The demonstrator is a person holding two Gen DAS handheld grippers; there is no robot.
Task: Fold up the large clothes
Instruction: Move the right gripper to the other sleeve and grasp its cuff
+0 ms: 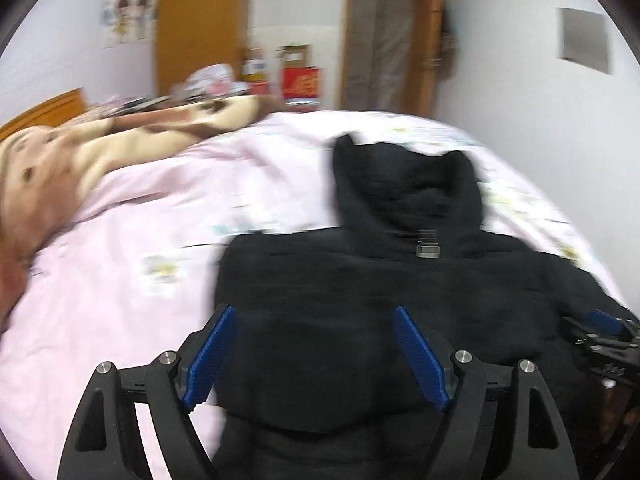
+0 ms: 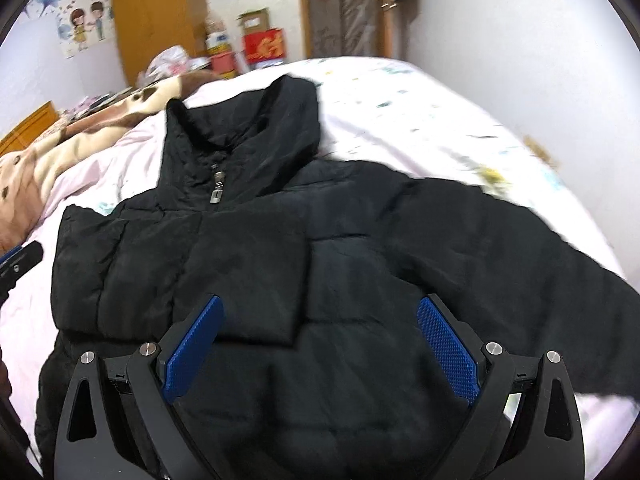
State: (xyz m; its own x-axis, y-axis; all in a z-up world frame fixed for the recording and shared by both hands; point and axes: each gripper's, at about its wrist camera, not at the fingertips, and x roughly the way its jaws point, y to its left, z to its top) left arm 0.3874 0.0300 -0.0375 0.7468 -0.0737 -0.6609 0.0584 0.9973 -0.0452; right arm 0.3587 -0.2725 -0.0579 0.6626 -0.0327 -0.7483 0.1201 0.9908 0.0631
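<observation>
Fingers (image 1: 420, 360) of the left gripper (image 1: 316, 360) stand spread wide with nothing between them, poised over the lower body of the black puffer jacket (image 1: 360, 300). On the right gripper (image 2: 320, 356) the fingers (image 2: 448, 356) are likewise parted and empty, above the jacket's front.

The jacket lies front-up on the bed (image 1: 120, 280), zipped to the collar, with the zipper pull (image 2: 216, 196) showing and the hood (image 2: 248, 136) spread toward the far side. One sleeve (image 2: 180, 264) appears already folded across the chest, its cuff edge lying over the front panel. The other sleeve (image 2: 500, 240) lies stretched out to the right over the pink sheet. So the fold looks early to midway: judging from this, the second sleeve is to come in, then the hood and the body are to be doubled over.

A brown and cream blanket (image 1: 120, 152) is bunched along the far left of the bed, apart from the jacket. Boxes and bags (image 2: 260, 44) are piled beyond the bed by the wooden wardrobe (image 2: 156, 12), well clear. Around the outstretched sleeve the sheet is bare, so little seems to obstruct the next fold; the padding's bulk may make folds spring back. Both views are motion-blurred, so fine creases cannot be made out.
</observation>
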